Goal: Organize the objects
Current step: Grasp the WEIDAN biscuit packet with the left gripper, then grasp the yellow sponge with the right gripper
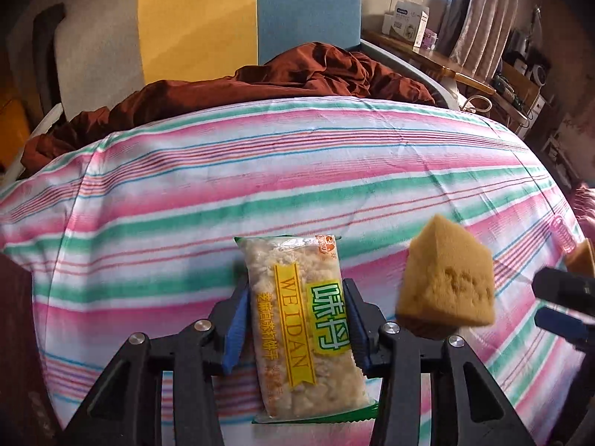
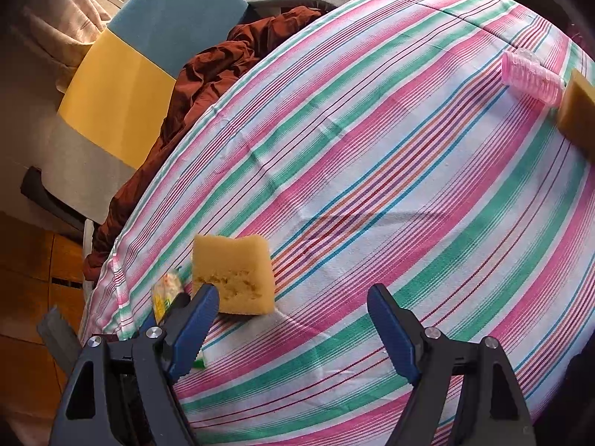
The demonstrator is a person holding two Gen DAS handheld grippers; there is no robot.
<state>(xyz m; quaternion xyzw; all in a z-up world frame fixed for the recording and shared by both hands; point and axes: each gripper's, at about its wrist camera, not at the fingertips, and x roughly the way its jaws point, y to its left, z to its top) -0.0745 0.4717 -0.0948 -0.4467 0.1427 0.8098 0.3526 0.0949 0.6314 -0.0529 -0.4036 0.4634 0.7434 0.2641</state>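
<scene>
My left gripper [image 1: 295,308] is shut on a clear snack packet [image 1: 301,327] with yellow and green labels, just above the striped sheet [image 1: 260,171]. A yellow sponge [image 1: 446,282] lies right of it on the sheet. In the right wrist view my right gripper [image 2: 293,308] is open and empty, with the sponge [image 2: 232,273] just beyond its left finger. The packet's end [image 2: 167,293] shows left of that finger. The right gripper's fingers [image 1: 561,304] show at the right edge of the left wrist view.
A pink hair roller [image 2: 530,78] and a second sponge [image 2: 580,115] lie at the sheet's far right. A crumpled brown blanket [image 1: 260,81] lies along the far edge by the yellow and blue headboard [image 1: 241,15]. A cluttered desk [image 1: 483,70] stands at the right.
</scene>
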